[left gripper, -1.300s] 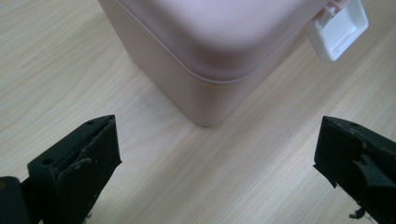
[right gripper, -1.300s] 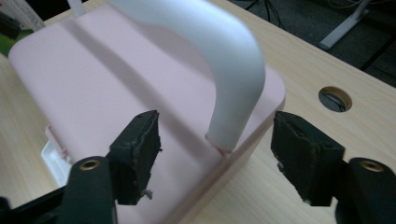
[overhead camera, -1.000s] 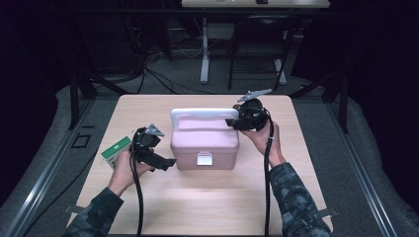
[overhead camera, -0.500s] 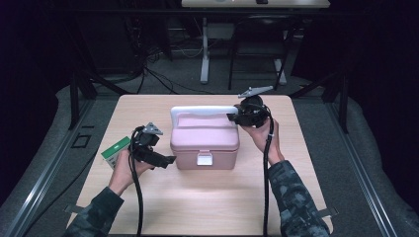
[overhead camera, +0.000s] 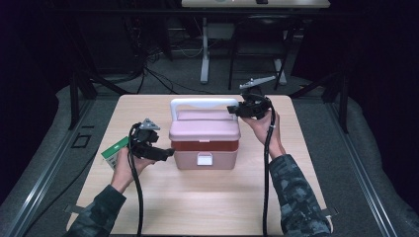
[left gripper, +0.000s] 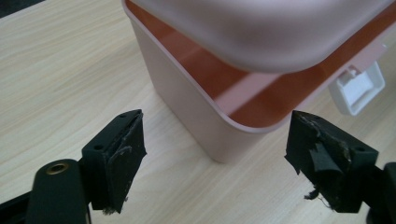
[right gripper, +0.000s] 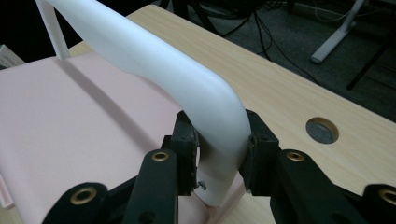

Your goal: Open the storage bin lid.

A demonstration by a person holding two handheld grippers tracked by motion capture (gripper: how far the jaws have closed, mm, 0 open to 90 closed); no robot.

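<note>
A pink box (overhead camera: 205, 148) with a white carry handle (overhead camera: 202, 102) stands mid-table. Its lid (right gripper: 70, 121) sits raised a little, and a red band (left gripper: 261, 100) shows under it. My right gripper (overhead camera: 236, 109) has closed on the handle's right end (right gripper: 154, 65) and is shut on it (right gripper: 219, 149). My left gripper (overhead camera: 168, 153) is at the box's left front corner. Its jaws (left gripper: 219, 161) have just been closing but stand open, with the base corner (left gripper: 187, 107) just ahead of them and untouched.
A green packet (overhead camera: 112, 150) lies at the table's left edge, under my left hand. The box's white front latch (left gripper: 362, 86) hangs loose. A round cable hole (right gripper: 322, 130) sits in the tabletop behind the box. Dark floor and desk legs lie beyond the far edge.
The right gripper has risen a little with the handle, and the lid now stands off the base with a red band showing. The left hand has stayed put.
</note>
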